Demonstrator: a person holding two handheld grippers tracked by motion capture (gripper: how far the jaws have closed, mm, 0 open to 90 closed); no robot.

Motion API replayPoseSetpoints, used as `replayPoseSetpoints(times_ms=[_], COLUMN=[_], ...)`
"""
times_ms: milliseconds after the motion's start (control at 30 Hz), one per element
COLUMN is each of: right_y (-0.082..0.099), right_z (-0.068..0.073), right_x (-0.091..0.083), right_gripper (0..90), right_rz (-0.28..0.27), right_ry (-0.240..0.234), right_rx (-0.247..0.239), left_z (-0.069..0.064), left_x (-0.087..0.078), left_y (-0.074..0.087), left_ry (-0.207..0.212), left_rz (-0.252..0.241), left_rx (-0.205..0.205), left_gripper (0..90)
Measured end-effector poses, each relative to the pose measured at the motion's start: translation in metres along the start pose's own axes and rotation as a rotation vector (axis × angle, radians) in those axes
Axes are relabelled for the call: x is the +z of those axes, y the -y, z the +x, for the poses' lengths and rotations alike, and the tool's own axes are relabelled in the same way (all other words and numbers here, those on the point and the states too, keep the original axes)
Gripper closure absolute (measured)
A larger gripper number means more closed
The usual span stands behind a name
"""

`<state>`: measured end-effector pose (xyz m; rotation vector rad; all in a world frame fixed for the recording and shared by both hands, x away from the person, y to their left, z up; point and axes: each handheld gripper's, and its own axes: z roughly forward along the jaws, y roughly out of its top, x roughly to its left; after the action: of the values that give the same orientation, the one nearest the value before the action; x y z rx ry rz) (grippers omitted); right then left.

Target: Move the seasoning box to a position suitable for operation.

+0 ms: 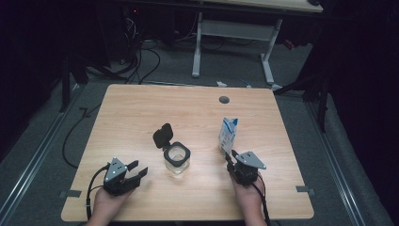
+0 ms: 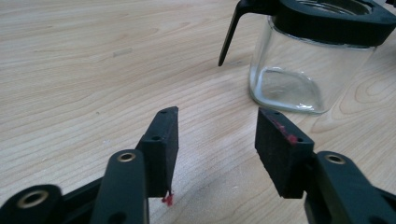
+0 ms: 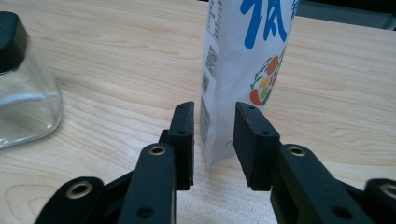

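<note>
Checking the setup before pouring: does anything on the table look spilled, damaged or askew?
Nothing spilled. The glass jar stands upright, lid flipped open; the white pouch stands upright too. One oddity: red marks on the left claw pads, like wear or residue.

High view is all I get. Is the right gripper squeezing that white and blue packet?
Observer: Not yet, I think. In the right gripper view the right gripper is open, with one jaw on each side of the near edge of the packet.
Operator: Is there anything inside the glass jar?
Observer: The left gripper view looks straight through the jar. The glass is clear down to its bottom, and I see nothing inside.
</note>
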<state>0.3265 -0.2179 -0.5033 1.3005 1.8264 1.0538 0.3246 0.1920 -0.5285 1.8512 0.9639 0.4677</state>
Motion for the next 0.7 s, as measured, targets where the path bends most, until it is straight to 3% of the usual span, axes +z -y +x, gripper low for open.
replayPoseSetpoints(times_ms=[167,333,433,633,700], right_y=[-0.004,-0.005,-0.006,-0.006,-0.004], right_z=[0.000,-0.001,-0.003,-0.005,-0.007], right_x=[0.006,0.008,0.007,0.004,-0.004], right_gripper=[74.7,80.4,90.0,90.0,90.0], right_rz=[0.012,0.016,0.014,0.021,0.006], right_ry=[0.020,0.008,-0.001,-0.005,-0.015], right_rx=[0.016,0.028,0.041,0.025,0.022], left_z=[0.000,0.002,0.003,0.004,0.004], left_x=[-0.001,-0.001,-0.002,-0.002,-0.002], left_y=[-0.001,-0.001,-0.001,-0.001,-0.001], left_ry=[0.006,0.004,0.002,0.000,-0.001], left_rz=[-0.010,-0.014,-0.015,-0.014,-0.016], left_rx=[0.000,-0.008,-0.011,-0.012,-0.015], left_gripper=[46.9,46.9,46.9,46.9,47.0])
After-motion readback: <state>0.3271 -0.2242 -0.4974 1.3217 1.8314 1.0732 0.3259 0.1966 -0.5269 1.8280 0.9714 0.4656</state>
